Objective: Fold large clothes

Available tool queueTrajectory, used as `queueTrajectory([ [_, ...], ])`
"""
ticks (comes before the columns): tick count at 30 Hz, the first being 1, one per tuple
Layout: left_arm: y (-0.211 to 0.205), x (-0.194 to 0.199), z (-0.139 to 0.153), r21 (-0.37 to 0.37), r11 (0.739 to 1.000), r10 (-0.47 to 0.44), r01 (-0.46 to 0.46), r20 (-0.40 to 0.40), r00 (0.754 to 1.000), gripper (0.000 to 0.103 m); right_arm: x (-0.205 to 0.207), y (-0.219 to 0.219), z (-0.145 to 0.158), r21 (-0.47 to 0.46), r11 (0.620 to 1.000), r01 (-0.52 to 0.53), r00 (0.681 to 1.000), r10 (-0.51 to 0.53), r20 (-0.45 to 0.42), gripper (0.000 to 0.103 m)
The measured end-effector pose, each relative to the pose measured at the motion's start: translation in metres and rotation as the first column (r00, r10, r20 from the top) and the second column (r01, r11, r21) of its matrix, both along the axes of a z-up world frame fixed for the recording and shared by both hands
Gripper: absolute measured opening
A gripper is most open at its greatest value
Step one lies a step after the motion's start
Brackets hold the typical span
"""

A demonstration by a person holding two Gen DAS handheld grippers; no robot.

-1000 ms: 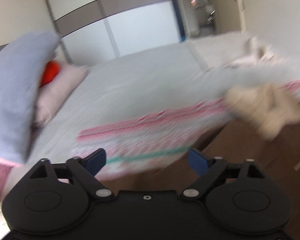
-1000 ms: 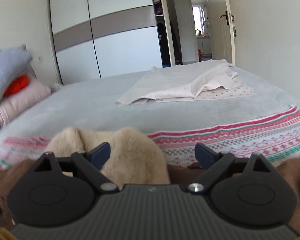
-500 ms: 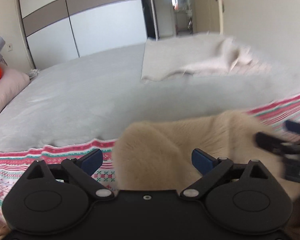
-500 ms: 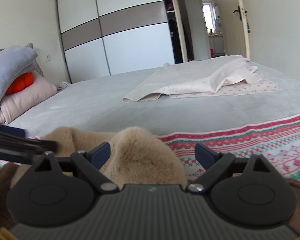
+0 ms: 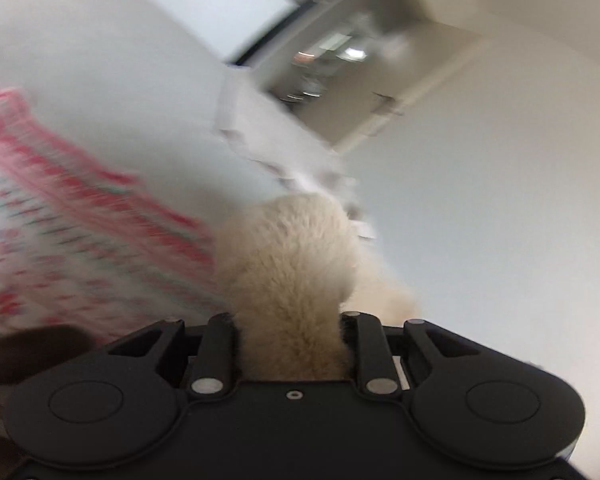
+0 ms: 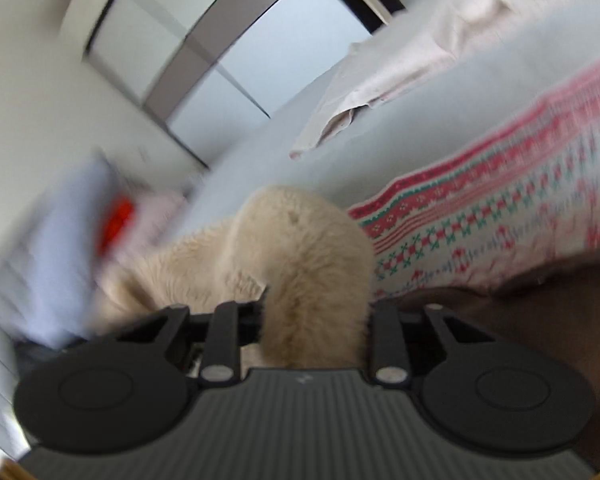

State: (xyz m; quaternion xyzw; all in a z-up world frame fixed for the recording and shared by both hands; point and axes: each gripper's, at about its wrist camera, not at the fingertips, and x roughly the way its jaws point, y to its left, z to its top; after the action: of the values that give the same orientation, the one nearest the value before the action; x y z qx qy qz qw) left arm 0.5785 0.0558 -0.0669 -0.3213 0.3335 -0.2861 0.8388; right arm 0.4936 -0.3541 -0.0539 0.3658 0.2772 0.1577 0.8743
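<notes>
Right now, both views are blurred and tipped over, so fine detail is lost.

Left gripper [image 5: 292, 320]: clenched on a thick bunch of the cream fleece garment [image 5: 288, 264], which bulges out between the closed fingers.

Right gripper [image 6: 312, 312]: likewise clamped on a fold of the fleece garment [image 6: 296, 248]; more of it trails off to the left of the fingers.

Garment position: held up in both tools at the near edge of the bed [image 6: 260, 140], above or against the patterned red-and-green blanket [image 6: 480, 216]. Whether any part rests on the bed cannot be told.

Risk, slipping: the pile is thick and springy, so a bunched grip may hold only the fluff and the weight could pull it free.

Risk, uneven hold: if the two grips are not on matching corners, the piece would likely hang twisted and fold crooked.

Risk, snagging: a low swing could drag the blanket or disturb the pale sheet [image 6: 400, 60] farther up the bed.
</notes>
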Motion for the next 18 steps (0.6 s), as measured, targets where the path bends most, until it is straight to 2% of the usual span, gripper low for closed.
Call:
queueTrajectory([
  [1,-0.007,-0.001,-0.008,0.077,0.997,0.024,-0.025,0.015,1.000,0.032,0.000,-0.001,-0.002,0.015,1.000,0.006,1.000,-0.006,-0.003,0.026],
  [2,-0.014,-0.006,-0.013,0.139,0.989,0.038,-0.046,0.055,0.998,0.036,0.002,0.003,-0.004,-0.028,0.999,0.017,1.000,-0.017,-0.016,0.027],
  [5,-0.023,-0.026,0.003,0.235,0.963,0.096,-0.129,0.146,0.985,0.054,0.006,0.025,-0.007,-0.216,0.976,0.034,0.999,-0.037,-0.008,0.038],
  [7,-0.029,-0.049,0.022,0.327,0.920,0.126,-0.217,0.277,0.953,0.073,-0.001,0.038,0.007,-0.324,0.945,0.043,0.999,-0.036,0.029,0.058],
  [8,-0.034,-0.060,0.030,0.360,0.899,0.122,-0.248,0.338,0.933,0.077,-0.008,0.043,0.015,-0.367,0.928,0.065,0.997,-0.046,0.062,0.074],
  [9,-0.037,-0.072,0.037,0.387,0.884,0.107,-0.264,0.381,0.918,0.082,-0.014,0.047,0.022,-0.404,0.910,0.091,0.994,-0.057,0.096,0.080],
  [11,-0.053,-0.078,0.046,0.457,0.851,0.070,-0.257,0.387,0.920,0.083,-0.026,0.057,0.034,-0.490,0.862,0.131,0.989,-0.077,0.128,0.080],
  [13,-0.069,-0.080,0.053,0.515,0.823,0.062,-0.238,0.336,0.940,0.083,-0.036,0.065,0.046,-0.597,0.786,0.160,0.986,-0.107,0.124,0.080],
  [14,-0.072,-0.083,0.054,0.525,0.824,0.057,-0.213,0.297,0.953,0.083,-0.042,0.067,0.051,-0.648,0.741,0.175,0.984,-0.124,0.124,0.080],
  [15,-0.076,-0.088,0.053,0.514,0.838,0.048,-0.183,0.264,0.963,0.083,-0.050,0.066,0.055,-0.685,0.702,0.194,0.981,-0.151,0.123,0.080],
  [16,-0.083,-0.097,0.049,0.493,0.856,0.033,-0.153,0.244,0.969,0.085,-0.060,0.062,0.057,-0.705,0.679,0.203,0.978,-0.169,0.120,0.080],
  [18,-0.085,-0.116,0.042,0.453,0.876,0.038,-0.166,0.280,0.959,0.093,-0.079,0.045,0.056,-0.722,0.672,0.168,0.983,-0.171,0.069,0.080],
])
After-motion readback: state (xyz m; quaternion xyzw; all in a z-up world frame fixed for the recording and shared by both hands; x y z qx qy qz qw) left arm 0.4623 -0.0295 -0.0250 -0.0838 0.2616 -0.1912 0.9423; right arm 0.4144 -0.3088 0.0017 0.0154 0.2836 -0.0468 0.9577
